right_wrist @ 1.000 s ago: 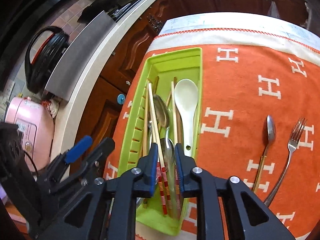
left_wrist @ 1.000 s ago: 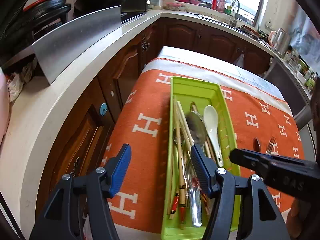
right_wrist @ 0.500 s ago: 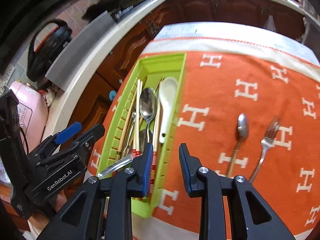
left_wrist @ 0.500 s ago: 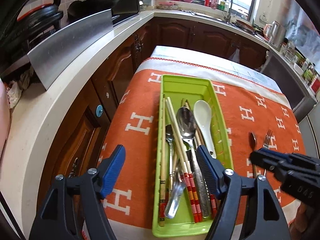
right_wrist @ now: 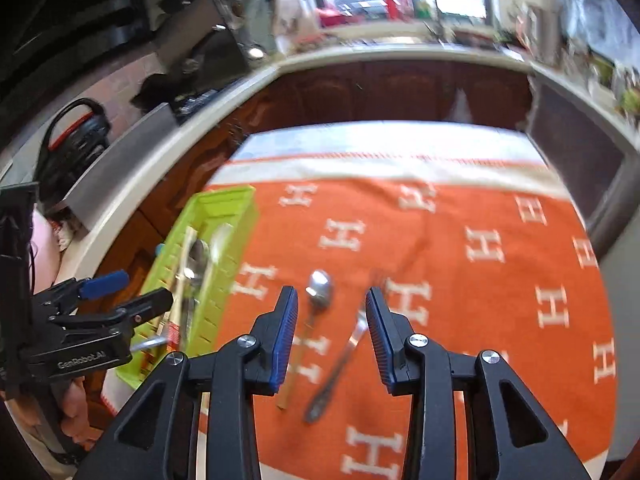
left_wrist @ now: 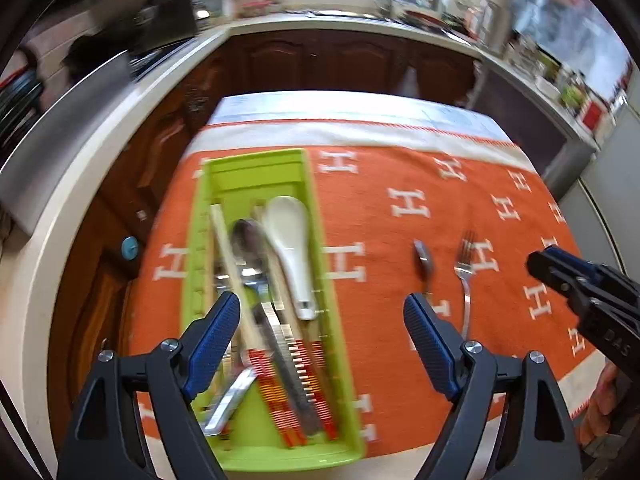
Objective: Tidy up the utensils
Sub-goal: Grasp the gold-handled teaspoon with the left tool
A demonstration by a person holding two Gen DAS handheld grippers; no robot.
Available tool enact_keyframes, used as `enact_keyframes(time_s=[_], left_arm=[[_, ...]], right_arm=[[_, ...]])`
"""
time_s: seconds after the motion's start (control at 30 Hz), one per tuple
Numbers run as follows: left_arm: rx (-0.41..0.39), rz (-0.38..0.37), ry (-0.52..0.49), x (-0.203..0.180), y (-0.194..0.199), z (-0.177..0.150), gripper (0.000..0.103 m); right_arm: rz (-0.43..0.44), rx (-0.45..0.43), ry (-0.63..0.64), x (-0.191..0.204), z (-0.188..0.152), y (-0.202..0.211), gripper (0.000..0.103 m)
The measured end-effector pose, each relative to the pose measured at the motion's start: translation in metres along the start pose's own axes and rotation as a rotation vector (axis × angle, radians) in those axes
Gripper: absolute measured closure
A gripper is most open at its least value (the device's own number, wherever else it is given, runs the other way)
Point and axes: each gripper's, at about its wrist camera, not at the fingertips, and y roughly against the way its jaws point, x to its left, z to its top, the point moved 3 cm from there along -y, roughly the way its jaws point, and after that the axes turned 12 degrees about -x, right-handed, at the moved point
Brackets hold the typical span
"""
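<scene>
Steel spoon (right_wrist: 319, 294) and fork (right_wrist: 344, 354), centre frame, are looking slippery; we are holding both grippers (right_wrist: 332, 308) (left_wrist: 320, 320) spread, targeting handles.

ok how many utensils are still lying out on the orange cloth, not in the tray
2, side by side right of the lime-green plastic tray: a metal spoon with a pale handle and a metal fork to its right.

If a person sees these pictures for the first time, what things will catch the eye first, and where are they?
First comes the orange cloth with white H letters, covering the table. On its left side lies a bright green tray full of chopsticks and spoons, including a white spoon. A metal spoon and fork lie loose on the cloth, in front of the open right gripper.
</scene>
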Motion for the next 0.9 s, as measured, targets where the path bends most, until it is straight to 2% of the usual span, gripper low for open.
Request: enact_keyframes(time_s=[0.17, 0.27, 0.37, 0.53, 0.7, 0.83, 0.9], left_arm=[[0.022, -0.05, -0.062, -0.043, -0.014, 0.0, 0.021], [0.031, -0.054, -0.099, -0.063, -0.024, -0.002, 0.021], [0.05, -0.056, -0.118, -0.077, -0.037, -0.004, 0.021], [0.086, -0.066, -0.095, -0.088, -0.061, -0.005, 0.021], [0.114, -0.056, -0.065, -0.092, -0.088, -0.005, 0.029], [0.151, -0.053, -0.041, -0.091, -0.107, -0.007, 0.044], [0.165, -0.051, -0.035, -0.091, -0.115, -0.009, 0.047]], right_arm=[[-0.026, 0.094, -0.161, -0.051, -0.02, -0.009, 0.067], [-0.026, 0.102, -0.206, -0.07, -0.029, -0.012, 0.067], [-0.023, 0.104, -0.222, -0.081, -0.033, -0.015, 0.067], [0.021, 0.104, -0.225, -0.087, -0.037, -0.018, 0.067], [0.039, 0.109, -0.236, -0.09, -0.039, -0.022, 0.067], [0.052, 0.12, -0.253, -0.096, -0.044, -0.029, 0.067], [0.055, 0.124, -0.256, -0.098, -0.046, -0.033, 0.067]])
